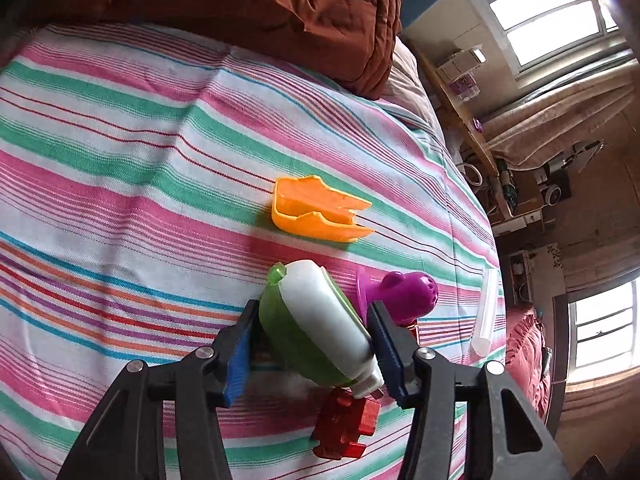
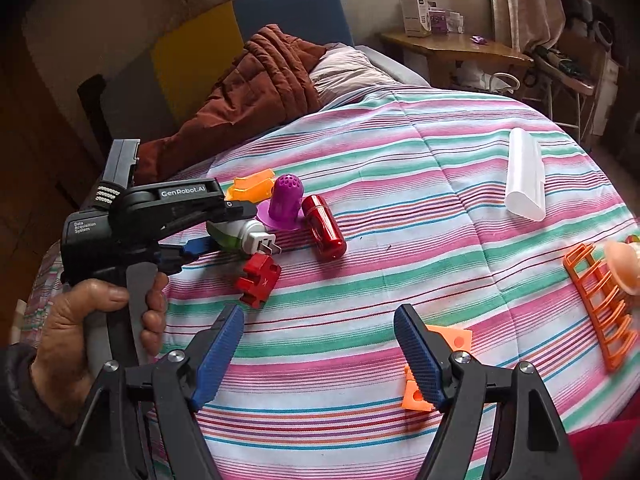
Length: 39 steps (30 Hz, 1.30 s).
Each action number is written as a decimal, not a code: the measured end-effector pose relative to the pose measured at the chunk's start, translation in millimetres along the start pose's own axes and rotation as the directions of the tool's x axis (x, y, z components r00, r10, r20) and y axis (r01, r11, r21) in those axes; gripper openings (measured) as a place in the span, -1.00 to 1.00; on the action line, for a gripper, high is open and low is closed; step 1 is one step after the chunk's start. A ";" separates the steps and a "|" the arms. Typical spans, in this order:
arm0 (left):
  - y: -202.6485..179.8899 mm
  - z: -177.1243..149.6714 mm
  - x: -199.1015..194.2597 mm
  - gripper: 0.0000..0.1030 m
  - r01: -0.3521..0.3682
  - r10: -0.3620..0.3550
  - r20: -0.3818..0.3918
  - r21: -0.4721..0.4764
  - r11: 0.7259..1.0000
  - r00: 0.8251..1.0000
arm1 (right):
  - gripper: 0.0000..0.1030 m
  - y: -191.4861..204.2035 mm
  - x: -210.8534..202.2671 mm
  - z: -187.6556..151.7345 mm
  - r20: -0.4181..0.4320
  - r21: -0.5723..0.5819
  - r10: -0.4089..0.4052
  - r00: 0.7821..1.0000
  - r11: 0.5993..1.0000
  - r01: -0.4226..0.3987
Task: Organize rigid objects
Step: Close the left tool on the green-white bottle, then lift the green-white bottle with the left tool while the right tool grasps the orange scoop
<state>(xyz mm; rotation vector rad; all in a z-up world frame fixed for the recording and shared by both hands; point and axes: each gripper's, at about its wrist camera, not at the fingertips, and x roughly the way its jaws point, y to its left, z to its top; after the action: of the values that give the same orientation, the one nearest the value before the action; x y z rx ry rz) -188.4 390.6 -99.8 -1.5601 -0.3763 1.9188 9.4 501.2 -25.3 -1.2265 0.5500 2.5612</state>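
Note:
My left gripper [image 1: 314, 322] is shut on a green and white plug-in device [image 1: 316, 324], held low over the striped bedspread; it also shows in the right wrist view [image 2: 240, 236]. Around it lie an orange scoop-like piece [image 1: 316, 210], a purple perforated piece [image 1: 404, 292], a red block [image 1: 346, 424] and a red capsule [image 2: 323, 227]. My right gripper [image 2: 320, 338] is open and empty above the bedspread. An orange cube piece [image 2: 416, 396] lies by its right finger.
A white tube case [image 2: 524, 176] lies at the far right of the bed. An orange rack [image 2: 600, 308] with a peach toy [image 2: 624, 268] sits at the right edge. A brown quilt [image 2: 248, 92] is bunched at the head. A wooden side table [image 2: 452, 46] stands beyond.

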 end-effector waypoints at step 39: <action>27.1 -87.6 -62.1 0.03 -0.088 0.092 -0.003 0.257 0.962 0.996 | 0.51 -0.5 24.2 -11.4 -0.049 -0.001 -0.013 0.999 1.000 0.013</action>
<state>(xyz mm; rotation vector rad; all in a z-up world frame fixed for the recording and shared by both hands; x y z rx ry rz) -106.6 316.6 -90.2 -1.4393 -0.0462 1.9359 2.7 498.1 -51.0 -1.2917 0.5493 2.5270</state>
